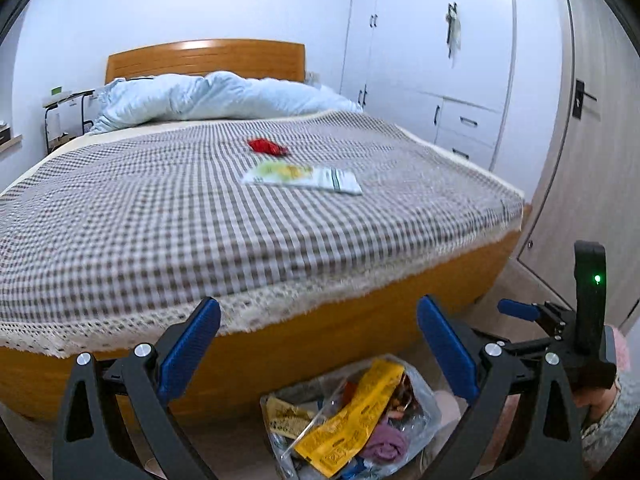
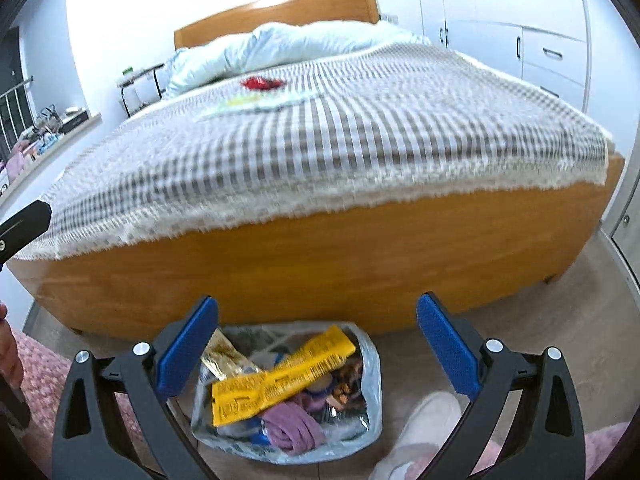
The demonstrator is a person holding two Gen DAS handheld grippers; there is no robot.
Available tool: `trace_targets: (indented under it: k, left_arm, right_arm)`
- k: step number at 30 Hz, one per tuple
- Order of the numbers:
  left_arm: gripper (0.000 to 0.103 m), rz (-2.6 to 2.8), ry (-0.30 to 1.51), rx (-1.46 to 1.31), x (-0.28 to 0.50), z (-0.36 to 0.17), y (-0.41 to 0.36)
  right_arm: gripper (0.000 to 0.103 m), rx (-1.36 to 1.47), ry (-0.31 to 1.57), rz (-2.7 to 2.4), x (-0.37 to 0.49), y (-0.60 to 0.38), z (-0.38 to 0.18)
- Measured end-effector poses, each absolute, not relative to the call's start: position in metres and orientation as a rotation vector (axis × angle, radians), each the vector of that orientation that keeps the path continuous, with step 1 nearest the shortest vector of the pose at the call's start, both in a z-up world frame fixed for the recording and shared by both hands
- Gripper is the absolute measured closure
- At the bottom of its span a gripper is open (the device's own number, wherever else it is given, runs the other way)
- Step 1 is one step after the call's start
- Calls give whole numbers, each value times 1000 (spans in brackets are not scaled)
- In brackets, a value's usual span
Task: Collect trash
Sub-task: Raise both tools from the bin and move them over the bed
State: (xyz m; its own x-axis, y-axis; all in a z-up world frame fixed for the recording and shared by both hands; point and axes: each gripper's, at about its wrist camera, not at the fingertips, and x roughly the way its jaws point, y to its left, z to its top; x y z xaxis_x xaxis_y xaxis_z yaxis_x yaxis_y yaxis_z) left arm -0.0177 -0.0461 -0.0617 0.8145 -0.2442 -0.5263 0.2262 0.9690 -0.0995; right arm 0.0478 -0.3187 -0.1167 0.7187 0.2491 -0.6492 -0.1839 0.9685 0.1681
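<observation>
two pieces of trash lie on the checked bedspread (image 1: 200, 216): one red wrapper (image 1: 267, 146) and one white-green packet (image 1: 304, 176), just beside each other. one clear bag (image 2: 288, 396) of rubbish sits on the floor by the bed, below both claws. the left claw (image 1: 318, 344) and right claw (image 2: 318, 344) hang apart and empty, well short of the two pieces.

Red wrapper (image 1: 267, 146) and white packet (image 1: 304, 176) lie on checked bed (image 1: 200, 232).

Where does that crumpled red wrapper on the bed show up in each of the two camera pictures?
Left wrist view: the red wrapper lies mid-bed, just above centre of the picture.
Right wrist view: the red wrapper sits in the upper part, left of centre.
Shared landmark: the flat white-and-green packet lies just in front of it in both.
</observation>
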Motion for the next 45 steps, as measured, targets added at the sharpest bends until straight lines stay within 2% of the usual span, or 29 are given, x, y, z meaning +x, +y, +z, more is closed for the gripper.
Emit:
trace_targets:
  k: [15,29,45]
  left_arm:
    - [8,-164,424,-55,13,-6,-22]
    - [8,-130,320,-109,69,48,-2]
    - [7,-62,264,-108,153,75,26]
  right_arm:
    - [7,38,557,265,90,-309,-62]
    - [7,56,360,322,158,-289,11]
    - [7,30,310,350,221,-270,25]
